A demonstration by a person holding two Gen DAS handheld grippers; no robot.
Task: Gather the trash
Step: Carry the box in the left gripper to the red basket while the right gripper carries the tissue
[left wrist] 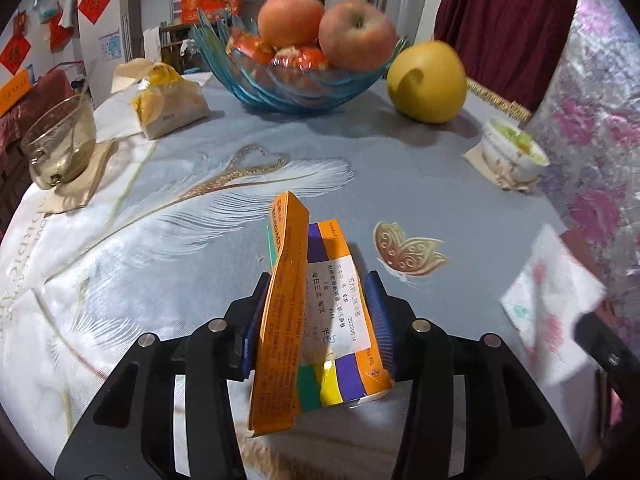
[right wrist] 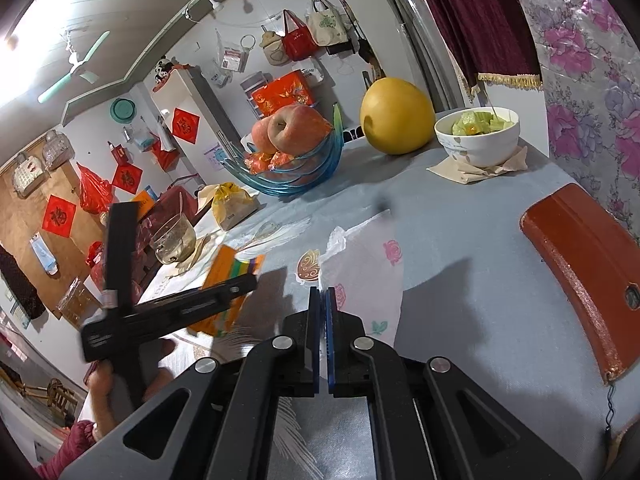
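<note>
An orange medicine box [left wrist: 320, 312], crushed and with a white label, stands between the blue pads of my left gripper [left wrist: 318, 280]; both pads press its sides. From the right wrist view the same box [right wrist: 228, 272] shows behind the left gripper [right wrist: 176, 312], which a hand [right wrist: 104, 392] holds. My right gripper [right wrist: 323, 292] is shut on the near edge of a white paper napkin [right wrist: 360, 264] printed with pink flowers. The napkin [left wrist: 552, 312] rises off the blue tablecloth [left wrist: 400, 184] beside the dark right gripper [left wrist: 600, 344].
At the table's far side are a blue glass fruit bowl [left wrist: 280, 92] with apples, a yellow pomelo [left wrist: 426, 82], a white bowl [left wrist: 512, 152] of green pieces on a napkin, a bagged snack [left wrist: 172, 100] and a glass cup [left wrist: 60, 144]. A red chair back [right wrist: 580, 272] stands at the right.
</note>
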